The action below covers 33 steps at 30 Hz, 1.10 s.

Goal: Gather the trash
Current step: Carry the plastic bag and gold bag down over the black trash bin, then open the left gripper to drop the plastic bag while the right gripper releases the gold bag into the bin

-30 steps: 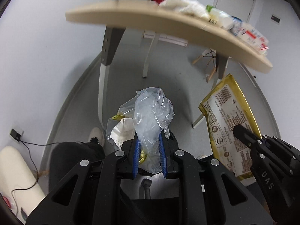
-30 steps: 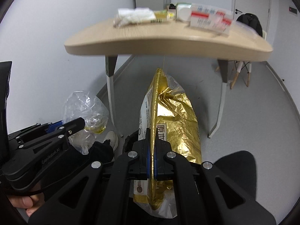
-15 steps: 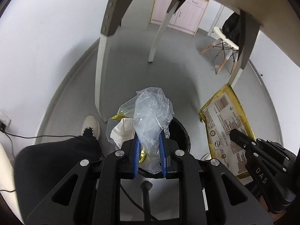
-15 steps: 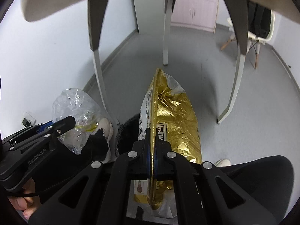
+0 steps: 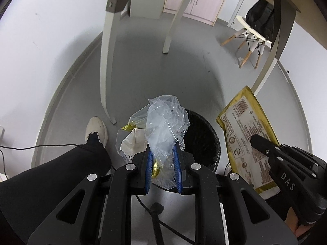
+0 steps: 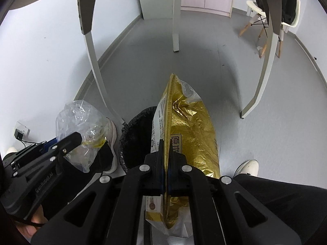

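Observation:
My left gripper (image 5: 162, 149) is shut on a crumpled clear plastic bag (image 5: 166, 122) with paper and yellow scraps inside. It hangs just above and left of a black-lined trash bin (image 5: 201, 140) on the floor. My right gripper (image 6: 165, 143) is shut on the edge of a gold foil snack bag (image 6: 192, 130), held upright over the right side of the bin (image 6: 137, 134). In the left wrist view the gold bag (image 5: 247, 128) and right gripper (image 5: 257, 139) sit right of the bin. In the right wrist view the clear bag (image 6: 81, 120) and left gripper (image 6: 76, 137) are at the left.
Table legs (image 5: 106, 65) rise around the bin, with the tabletop overhead. A person's dark trouser leg (image 5: 51, 175) and white shoe (image 5: 96, 128) stand left of the bin. A chair (image 5: 251, 32) and a pink cabinet (image 5: 196, 2) lie beyond. A cable (image 5: 40, 147) runs along the floor at the left.
Both grippers have sunk from tabletop height to below the table, carrying their bags. The table's top with its litter has left view and the trash bin has come into sight beneath the bags.

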### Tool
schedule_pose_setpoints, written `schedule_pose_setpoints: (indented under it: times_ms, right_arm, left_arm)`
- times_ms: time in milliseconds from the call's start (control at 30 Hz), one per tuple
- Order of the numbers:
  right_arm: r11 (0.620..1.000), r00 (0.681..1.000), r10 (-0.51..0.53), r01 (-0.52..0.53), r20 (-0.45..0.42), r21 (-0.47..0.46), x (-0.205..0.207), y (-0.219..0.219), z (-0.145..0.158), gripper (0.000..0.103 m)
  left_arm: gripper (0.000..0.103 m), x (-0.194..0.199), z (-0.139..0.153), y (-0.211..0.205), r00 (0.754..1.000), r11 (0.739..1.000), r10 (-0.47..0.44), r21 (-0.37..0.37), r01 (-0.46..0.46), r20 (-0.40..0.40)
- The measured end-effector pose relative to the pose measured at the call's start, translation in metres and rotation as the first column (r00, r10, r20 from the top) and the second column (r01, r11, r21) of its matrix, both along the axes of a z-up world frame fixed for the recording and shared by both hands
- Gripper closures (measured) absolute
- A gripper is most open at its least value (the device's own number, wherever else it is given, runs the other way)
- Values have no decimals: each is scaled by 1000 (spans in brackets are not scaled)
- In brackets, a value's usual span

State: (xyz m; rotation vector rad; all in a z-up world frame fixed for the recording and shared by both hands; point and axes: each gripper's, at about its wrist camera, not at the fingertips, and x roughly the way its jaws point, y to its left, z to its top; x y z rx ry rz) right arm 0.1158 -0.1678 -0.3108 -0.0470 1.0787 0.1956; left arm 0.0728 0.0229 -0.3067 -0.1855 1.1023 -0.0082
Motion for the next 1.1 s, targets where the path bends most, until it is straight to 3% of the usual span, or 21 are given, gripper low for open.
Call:
schedule_pose_setpoints:
  times_ms: [500,700,800,1100]
  right_arm:
    - [998,998,-56,56,-13,-12,5,-17,-16,102]
    - [996,996,-86,86,-20,-5,6,-30,-20,102]
    - [995,995,-97,98,-21,3,9,-31,-20,102]
    - [997,997,-77,76,-26,-18,21,-24,-20,101]
  left_arm:
    - [81,23,-29,-23,997,997,-70,-17,70,-39]
    - [65,28,-36,-34,995,996,-81,24,83,-66]
    - [46,30,-33,-36,995,995,-82,54,84,-51]
    - [20,41,-34,-29,995,995,-77,57,80,-65]
